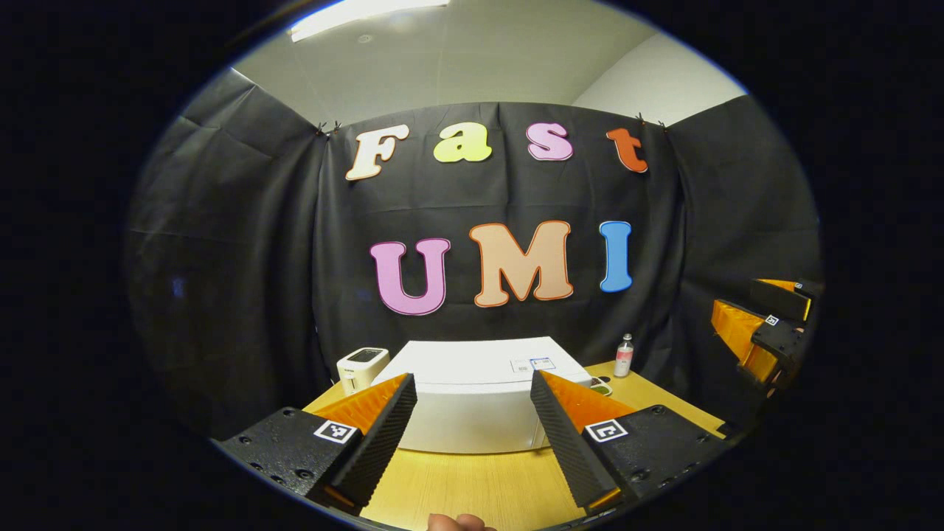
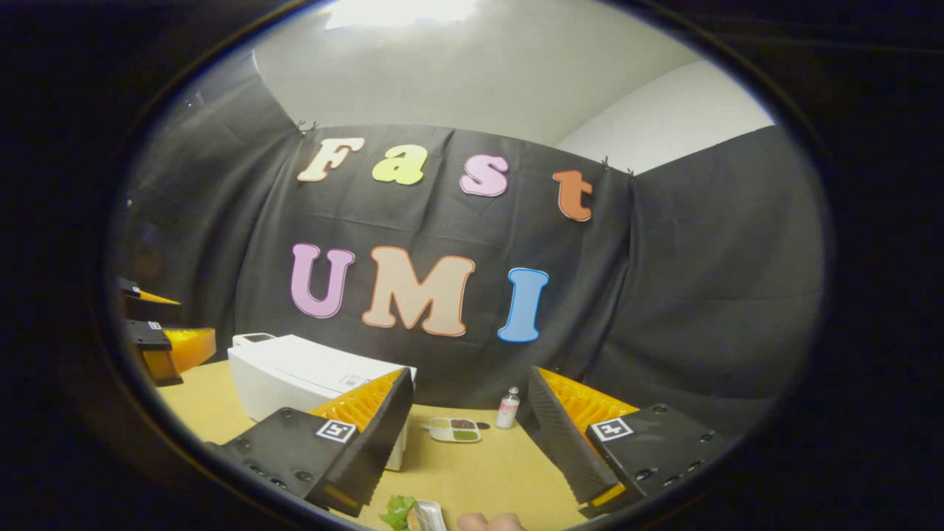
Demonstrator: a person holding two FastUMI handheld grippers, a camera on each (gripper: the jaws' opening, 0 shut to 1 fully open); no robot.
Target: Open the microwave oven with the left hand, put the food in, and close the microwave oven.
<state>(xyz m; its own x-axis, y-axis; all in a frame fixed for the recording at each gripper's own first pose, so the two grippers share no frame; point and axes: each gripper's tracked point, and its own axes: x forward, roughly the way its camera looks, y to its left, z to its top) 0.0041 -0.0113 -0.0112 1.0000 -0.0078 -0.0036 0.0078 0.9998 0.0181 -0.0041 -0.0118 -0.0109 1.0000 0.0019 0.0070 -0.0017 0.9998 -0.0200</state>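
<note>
In the left gripper view the left gripper (image 1: pixel 472 435) hangs over the near desk (image 1: pixel 472 487), jaws spread wide and empty. The microwave (image 1: pixel 472 398), a white box, sits dead ahead in the middle of the desk, door closed as far as I can tell; its handle is hidden, so the pulling edge cannot be picked out. It looks stiff and heavy enough to stay put under a steady pull, though a jerk might slide it on the smooth wood. A white device (image 1: pixel 361 369) stands at its far left, a bottle (image 1: pixel 624 355) at far right. The right gripper (image 1: pixel 767 332) shows at the right.

In the right gripper view the right gripper (image 2: pixel 464 442) is likewise wide open, holding nothing. The food (image 2: pixel 456 429), a shallow divided tray, lies right of the microwave (image 2: pixel 310 376), near the bottle (image 2: pixel 507 408). It is probably light and rigid, with loose contents: grip the rim, keep it level. Something leafy (image 2: pixel 398 512) lies at the near edge.
</note>
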